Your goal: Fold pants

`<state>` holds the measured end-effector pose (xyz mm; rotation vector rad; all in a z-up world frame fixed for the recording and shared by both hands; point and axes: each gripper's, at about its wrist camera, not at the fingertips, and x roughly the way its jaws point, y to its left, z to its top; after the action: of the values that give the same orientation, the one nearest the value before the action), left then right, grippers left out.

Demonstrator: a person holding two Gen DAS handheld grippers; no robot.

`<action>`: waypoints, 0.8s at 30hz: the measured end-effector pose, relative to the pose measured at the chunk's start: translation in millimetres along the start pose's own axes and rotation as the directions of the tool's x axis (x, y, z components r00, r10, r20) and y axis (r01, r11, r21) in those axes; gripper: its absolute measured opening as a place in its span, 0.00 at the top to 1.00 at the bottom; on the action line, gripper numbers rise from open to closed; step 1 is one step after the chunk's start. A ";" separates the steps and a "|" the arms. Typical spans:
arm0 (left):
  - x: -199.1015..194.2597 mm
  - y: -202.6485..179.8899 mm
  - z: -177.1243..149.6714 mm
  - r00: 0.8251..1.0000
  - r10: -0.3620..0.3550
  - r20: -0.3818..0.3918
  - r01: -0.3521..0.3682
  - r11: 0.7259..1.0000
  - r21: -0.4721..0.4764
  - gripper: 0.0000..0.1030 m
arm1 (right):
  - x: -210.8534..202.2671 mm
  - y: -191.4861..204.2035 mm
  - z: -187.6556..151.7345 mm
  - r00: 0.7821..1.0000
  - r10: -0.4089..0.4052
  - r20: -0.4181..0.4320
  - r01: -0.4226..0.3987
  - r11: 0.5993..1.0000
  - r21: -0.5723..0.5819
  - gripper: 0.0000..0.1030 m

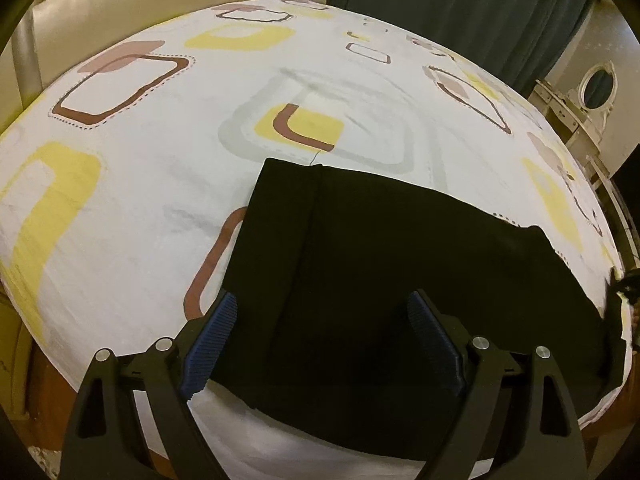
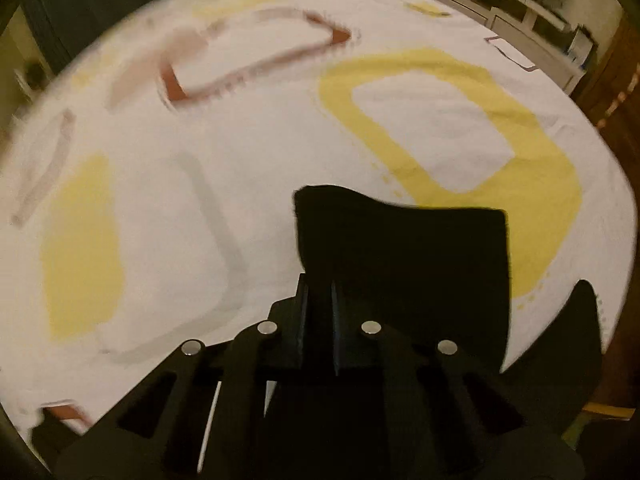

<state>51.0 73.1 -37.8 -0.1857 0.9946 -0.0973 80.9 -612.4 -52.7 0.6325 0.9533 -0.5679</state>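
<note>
Right claw (image 2: 320, 304) clamps the pants (image 2: 404, 256) near the bed (image 2: 260, 184) edge for folding; left claw (image 1: 320, 344) gapes, empty.

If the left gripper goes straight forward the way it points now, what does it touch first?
Most likely the black pants. The open left gripper points down at them, and the cloth lies between its fingers. How far above them it is, I cannot tell.
</note>
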 end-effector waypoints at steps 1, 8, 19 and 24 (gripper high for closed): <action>-1.3 -1.2 -1.1 1.000 0.003 0.004 -0.003 1.000 0.008 0.16 | -18.2 -13.5 -1.2 0.997 0.064 0.036 -0.065 0.998 0.022 0.91; -7.4 -5.8 -6.5 1.000 0.017 0.022 -0.018 0.999 0.032 0.16 | -117.9 -142.0 -52.3 0.910 0.338 0.240 -0.377 0.916 0.141 0.91; -11.3 -16.2 -11.6 0.999 0.031 0.024 -0.033 0.998 0.048 0.16 | -88.4 -284.7 -151.3 0.894 0.393 0.213 -0.447 0.804 0.392 0.88; -13.5 -19.3 -14.6 0.999 0.045 0.026 -0.047 0.998 0.049 0.16 | -76.2 -298.4 -149.2 0.854 0.442 0.273 -0.519 0.719 0.462 0.42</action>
<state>31.5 54.7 -30.6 -0.1183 0.9700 -0.0774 -243.1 -698.5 -121.5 1.2755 0.4461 -0.3863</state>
